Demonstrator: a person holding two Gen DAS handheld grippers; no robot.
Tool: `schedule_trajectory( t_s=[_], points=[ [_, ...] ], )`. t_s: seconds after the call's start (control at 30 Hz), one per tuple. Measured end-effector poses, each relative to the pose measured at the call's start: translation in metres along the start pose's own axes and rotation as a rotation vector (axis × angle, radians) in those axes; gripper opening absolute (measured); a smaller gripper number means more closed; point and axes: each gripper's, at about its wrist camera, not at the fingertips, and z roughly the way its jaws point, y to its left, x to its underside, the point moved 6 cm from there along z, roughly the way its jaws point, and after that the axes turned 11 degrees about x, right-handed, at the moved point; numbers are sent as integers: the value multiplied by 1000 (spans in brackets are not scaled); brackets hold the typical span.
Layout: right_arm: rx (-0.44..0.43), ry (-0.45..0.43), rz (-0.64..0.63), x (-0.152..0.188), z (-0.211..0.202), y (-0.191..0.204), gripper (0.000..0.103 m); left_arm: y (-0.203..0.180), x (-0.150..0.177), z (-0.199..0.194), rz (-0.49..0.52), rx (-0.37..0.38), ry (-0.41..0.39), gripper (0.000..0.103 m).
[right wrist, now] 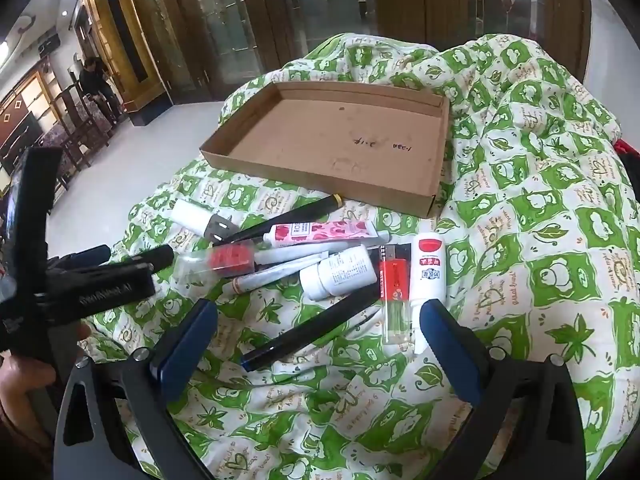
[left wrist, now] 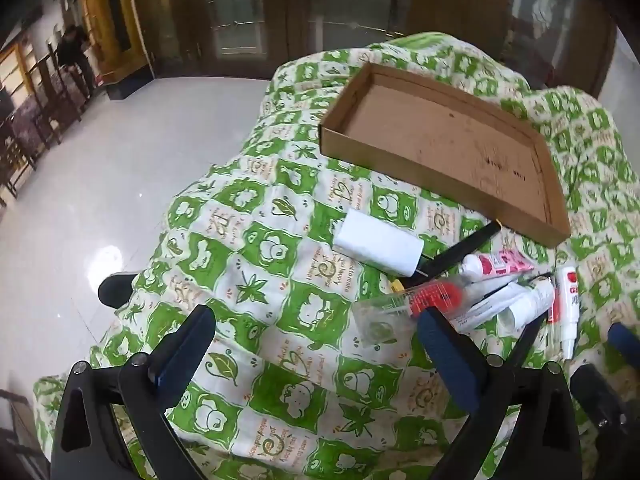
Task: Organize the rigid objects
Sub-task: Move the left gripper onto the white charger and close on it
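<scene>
From the left wrist, the left gripper (left wrist: 316,344) hangs wide open over the green and white cloth (left wrist: 256,264), holding nothing. The brown cardboard tray (left wrist: 400,152) lies on the cloth with nothing in it. Just in front of the tray sit a white charger plug (left wrist: 378,246), a pink tube (left wrist: 500,262) and a clear bottle with a red label (left wrist: 404,302).

From the right wrist, the right gripper (right wrist: 320,342) is wide open too, holding nothing. A black pen (right wrist: 312,334) lies between its fingers. A red lighter (right wrist: 394,294), a white pill bottle (right wrist: 340,274) and a white spray bottle (right wrist: 430,276) lie near the tray (right wrist: 438,184), outside it.
</scene>
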Motion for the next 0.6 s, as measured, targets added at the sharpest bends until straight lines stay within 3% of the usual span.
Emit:
schedule_trajectory(
  t_s=[0.6],
  points=[
    [-31, -21, 29, 0, -10, -1, 101, 15, 3, -5, -58, 6, -26, 102]
  ],
)
